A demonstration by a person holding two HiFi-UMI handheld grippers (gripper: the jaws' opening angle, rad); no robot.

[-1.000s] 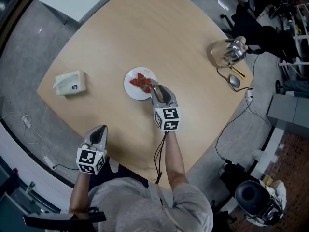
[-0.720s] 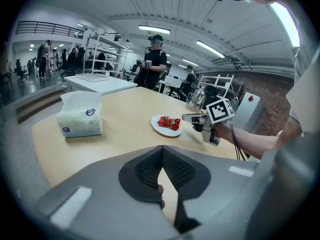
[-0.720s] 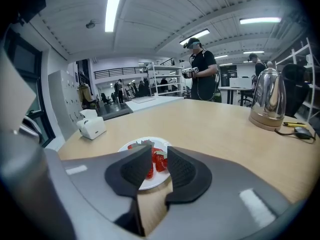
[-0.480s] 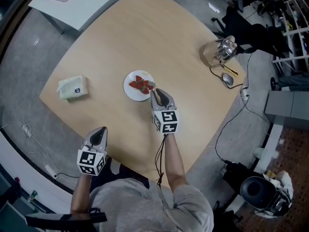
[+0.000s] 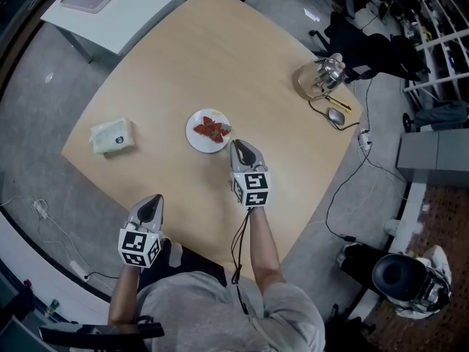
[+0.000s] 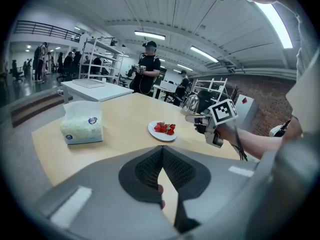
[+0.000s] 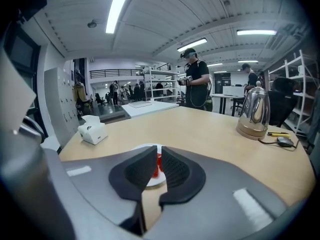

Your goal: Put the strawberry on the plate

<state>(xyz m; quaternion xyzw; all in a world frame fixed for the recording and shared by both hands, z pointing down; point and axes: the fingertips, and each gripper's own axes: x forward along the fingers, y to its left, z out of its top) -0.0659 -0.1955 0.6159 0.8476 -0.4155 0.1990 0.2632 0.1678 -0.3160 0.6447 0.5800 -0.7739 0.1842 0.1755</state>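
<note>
Strawberries lie together on the white plate, mid-table. Right gripper is just beside the plate's rim, clear of the fruit. Its jaws have just been closing to a narrow slit and hold nothing. Left gripper is well apart, jaw tips together, empty.

Right tongs narrowing, empty; left closed

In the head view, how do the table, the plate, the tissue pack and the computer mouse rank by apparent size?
1. table, by far the largest
2. plate and tissue pack: they look about alike, so I do not rank them
3. computer mouse, the smallest
</note>
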